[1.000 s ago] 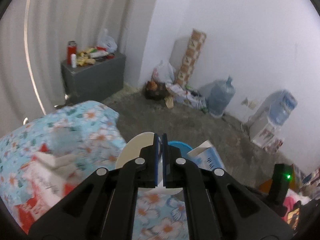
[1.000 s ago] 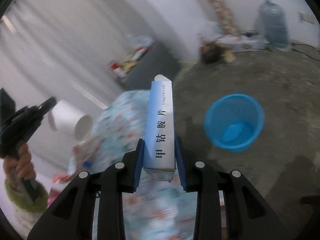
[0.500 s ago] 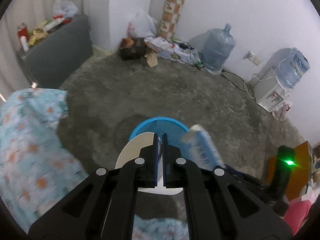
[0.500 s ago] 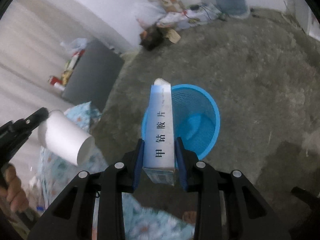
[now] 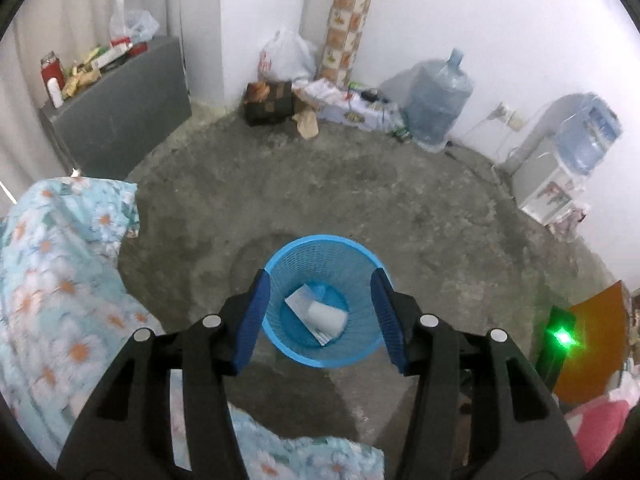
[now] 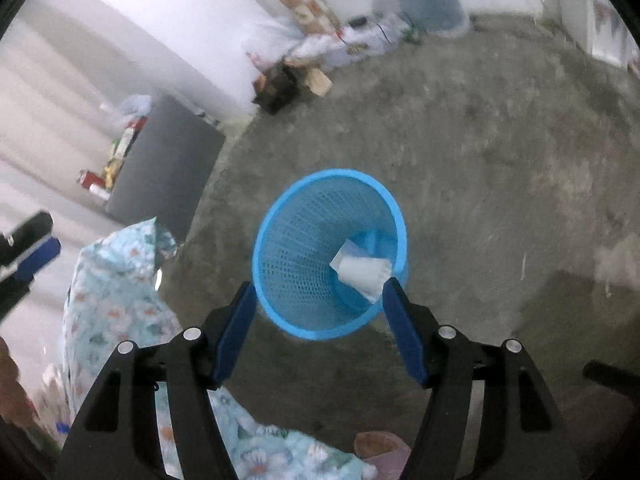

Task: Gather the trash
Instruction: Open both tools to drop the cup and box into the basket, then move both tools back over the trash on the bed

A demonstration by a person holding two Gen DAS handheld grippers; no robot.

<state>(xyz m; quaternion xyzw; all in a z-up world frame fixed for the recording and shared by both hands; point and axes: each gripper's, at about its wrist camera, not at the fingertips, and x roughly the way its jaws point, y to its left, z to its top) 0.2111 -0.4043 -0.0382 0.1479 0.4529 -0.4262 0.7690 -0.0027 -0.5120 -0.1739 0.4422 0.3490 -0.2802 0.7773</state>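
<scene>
Both drops look done: L gripper (image 5: 322, 316) & R gripper (image 6: 318, 330) jaws just opened wide, nothing between, cup (image 5: 326, 317) + box (image 5: 301, 301) lying in blue basket (image 5: 320, 242) on floor; more trash likely left.

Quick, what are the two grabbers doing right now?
Left gripper: jaws just opened, holding nothing.
Right gripper: jaws just opened, holding nothing.

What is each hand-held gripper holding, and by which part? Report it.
Nothing: the left hand-held gripper and right hand-held gripper have just opened. The white paper cup and blue-white cardboard box lie in the blue mesh basket.
</scene>
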